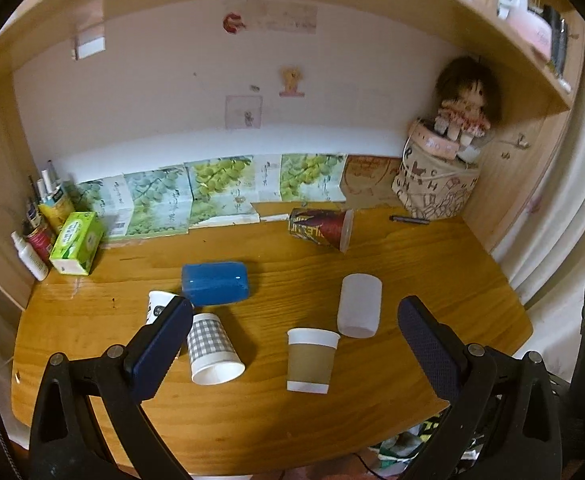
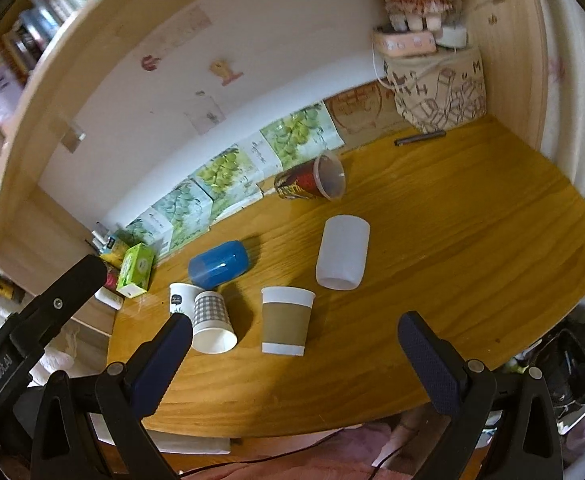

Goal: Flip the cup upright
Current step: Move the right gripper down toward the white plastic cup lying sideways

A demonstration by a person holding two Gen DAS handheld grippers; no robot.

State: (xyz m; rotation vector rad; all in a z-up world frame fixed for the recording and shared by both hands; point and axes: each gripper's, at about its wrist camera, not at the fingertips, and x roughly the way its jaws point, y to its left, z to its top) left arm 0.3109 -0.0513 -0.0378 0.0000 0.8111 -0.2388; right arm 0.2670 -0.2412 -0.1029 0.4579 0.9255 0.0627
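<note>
Several cups are on the wooden desk [image 1: 432, 264]. A brown-sleeved paper cup [image 1: 311, 360] [image 2: 286, 320] stands upright. A checked paper cup [image 1: 211, 350] [image 2: 212, 322] lies tipped, mouth toward me. A white printed cup [image 1: 159, 306] [image 2: 181, 298] stands behind it. A blue cup [image 1: 215, 283] [image 2: 218, 263], a frosted white cup [image 1: 359, 305] [image 2: 342, 252] and a red printed cup [image 1: 321, 224] [image 2: 311, 179] lie on their sides. My left gripper [image 1: 294, 320] is open and empty above the near desk edge. My right gripper [image 2: 294, 334] is open and empty, likewise.
A green tissue box [image 1: 77, 243] and bottles [image 1: 36, 236] stand at the back left. Grape-print cartons [image 1: 212, 190] line the back wall. A doll on a patterned bag [image 1: 438, 184] fills the back right corner, with a dark pen [image 1: 409, 220] beside it.
</note>
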